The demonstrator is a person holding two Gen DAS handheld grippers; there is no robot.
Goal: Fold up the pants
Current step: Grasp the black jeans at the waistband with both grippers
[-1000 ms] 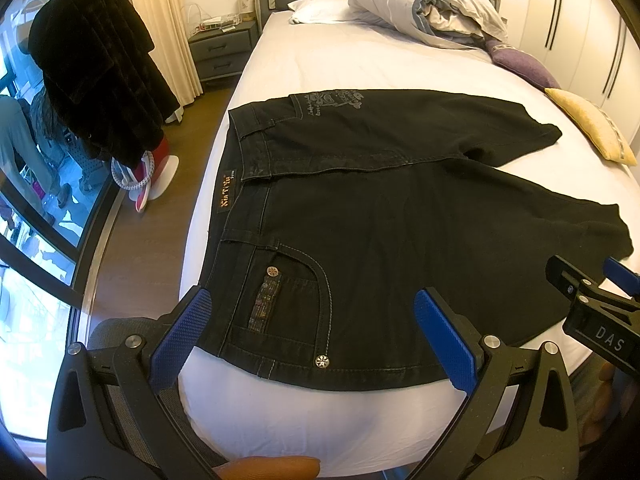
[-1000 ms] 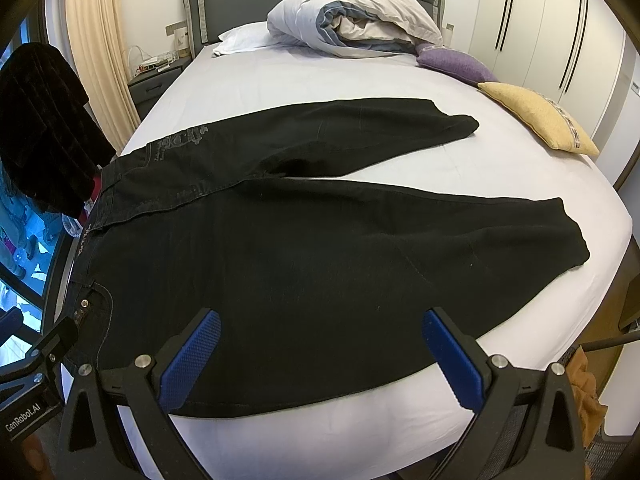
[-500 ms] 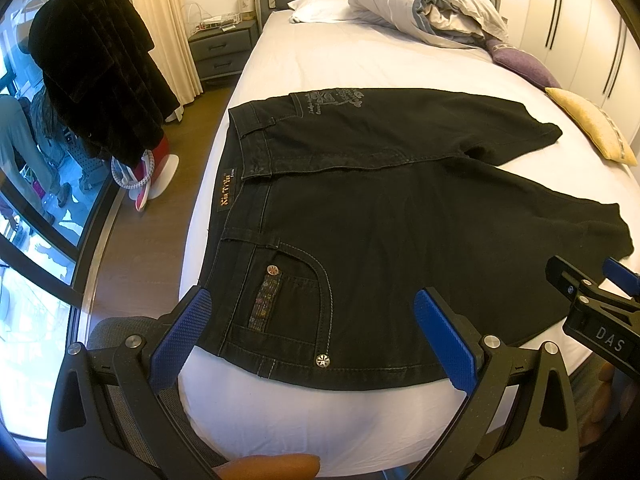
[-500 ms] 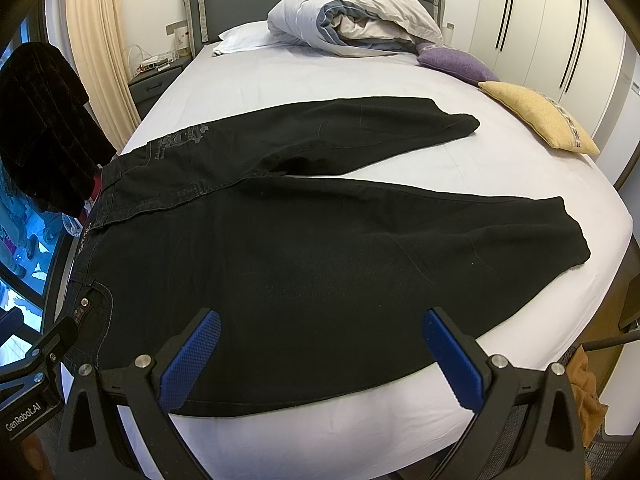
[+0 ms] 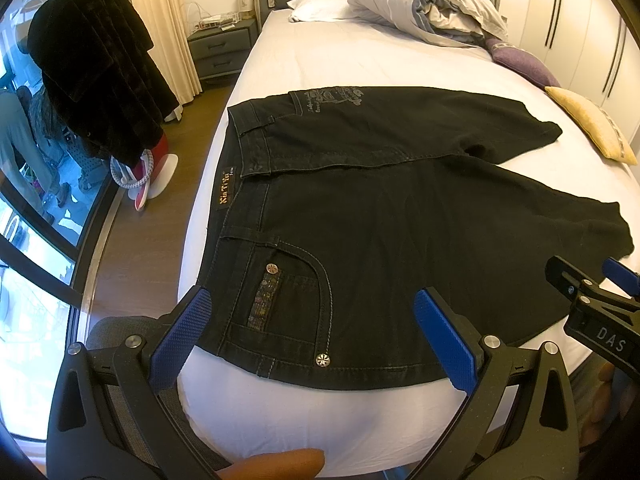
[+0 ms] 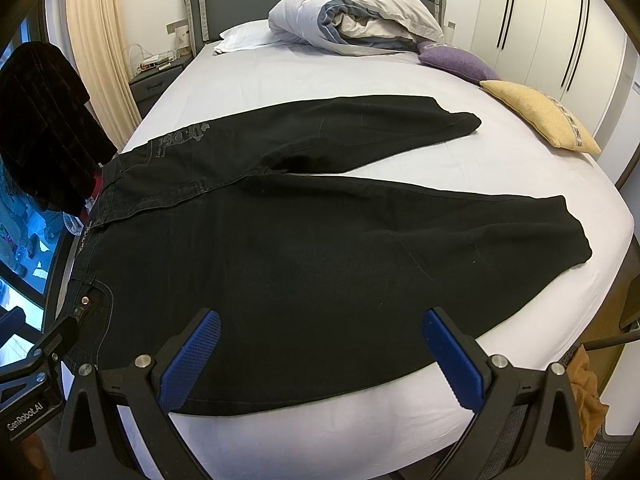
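Note:
Black jeans [image 5: 400, 216] lie flat on the white bed [image 5: 360, 52], waistband at the left edge, both legs spread toward the right. They also show in the right wrist view [image 6: 300, 248]. My left gripper [image 5: 316, 332] is open and empty, hovering at the near edge over the hip pocket with its silver rivets [image 5: 322, 359]. My right gripper [image 6: 320, 344] is open and empty over the near leg's lower edge. The right gripper's tip shows in the left wrist view [image 5: 592, 304], and the left gripper's body shows in the right wrist view [image 6: 32, 376].
A rolled duvet [image 6: 356, 16], a white pillow [image 6: 244, 36], a purple cushion [image 6: 456, 62] and a yellow cushion [image 6: 540, 118] sit at the bed's far end and right side. A dark coat [image 5: 92, 68] hangs at the left by the window. A nightstand [image 5: 220, 52] stands beside the headboard.

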